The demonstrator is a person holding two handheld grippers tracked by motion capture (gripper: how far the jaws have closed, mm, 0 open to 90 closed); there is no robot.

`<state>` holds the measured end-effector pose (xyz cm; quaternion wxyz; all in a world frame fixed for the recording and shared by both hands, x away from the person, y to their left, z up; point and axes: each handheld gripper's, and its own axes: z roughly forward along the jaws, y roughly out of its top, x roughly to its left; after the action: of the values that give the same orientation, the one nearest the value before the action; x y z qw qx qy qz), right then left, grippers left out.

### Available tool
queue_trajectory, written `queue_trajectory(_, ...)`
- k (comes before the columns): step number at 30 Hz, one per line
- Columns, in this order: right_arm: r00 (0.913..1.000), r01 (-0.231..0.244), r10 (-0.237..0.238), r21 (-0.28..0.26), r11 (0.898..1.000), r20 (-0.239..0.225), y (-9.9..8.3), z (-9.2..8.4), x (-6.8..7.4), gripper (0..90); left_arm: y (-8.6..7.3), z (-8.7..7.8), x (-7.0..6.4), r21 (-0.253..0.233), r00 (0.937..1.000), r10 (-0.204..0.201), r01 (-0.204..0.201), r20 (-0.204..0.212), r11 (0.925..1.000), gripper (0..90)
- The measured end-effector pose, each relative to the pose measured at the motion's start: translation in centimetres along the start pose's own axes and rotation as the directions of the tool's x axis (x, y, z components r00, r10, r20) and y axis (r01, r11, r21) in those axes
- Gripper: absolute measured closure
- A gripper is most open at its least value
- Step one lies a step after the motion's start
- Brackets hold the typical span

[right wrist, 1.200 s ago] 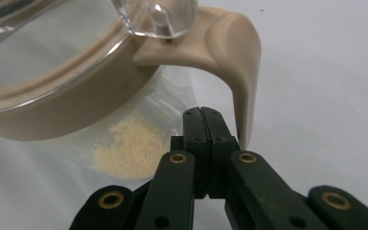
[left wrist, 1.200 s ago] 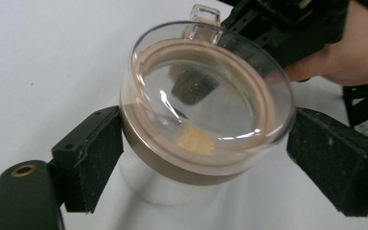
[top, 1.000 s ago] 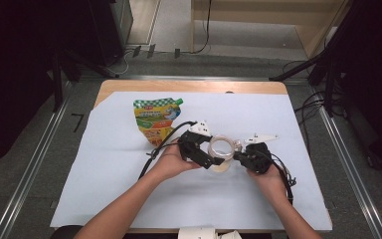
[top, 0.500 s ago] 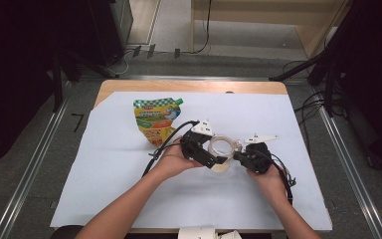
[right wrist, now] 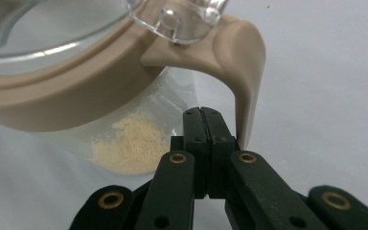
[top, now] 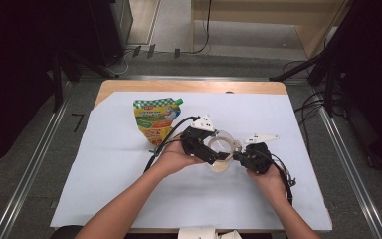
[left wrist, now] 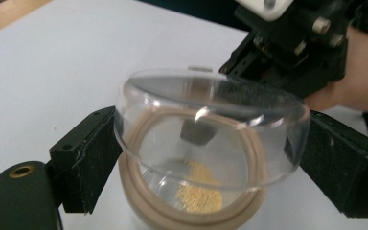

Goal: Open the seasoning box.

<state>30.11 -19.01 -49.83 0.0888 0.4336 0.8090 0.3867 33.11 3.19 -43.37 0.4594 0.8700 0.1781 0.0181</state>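
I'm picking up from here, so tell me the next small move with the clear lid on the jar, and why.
Probably lift the clear plastic lid straight up with the left gripper. Its pads sit on both sides of the lid, which is tilted above the beige rim of the clear jar rather than seated. The right gripper, shut, is tucked under the jar's beige handle, which looks set to brace it.

The closed right gripper (right wrist: 202, 115) sits beside the jar's beige handle (right wrist: 242, 62).
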Motion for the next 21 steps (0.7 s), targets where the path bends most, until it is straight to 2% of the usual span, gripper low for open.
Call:
queue_trajectory(10,1.0000,0.002,-0.002,0.001,1.000,-0.004,0.0,-0.1,0.0,90.0,1.5,0.3,-0.1,0.005,0.9999,0.008,-0.009,0.013,0.9999,12.6)
queue_trajectory(14,0.9988,-0.032,0.031,-0.024,0.999,-0.037,0.0,-0.5,-0.3,90.0,2.7,0.8,0.1,0.008,0.9996,0.002,-0.003,0.030,1.0000,12.6)
queue_trajectory(21,0.9986,-0.029,0.028,-0.032,0.999,-0.045,-0.2,-0.8,-0.1,90.0,3.7,1.5,0.1,0.010,0.9986,0.023,-0.024,0.046,0.9997,12.6)
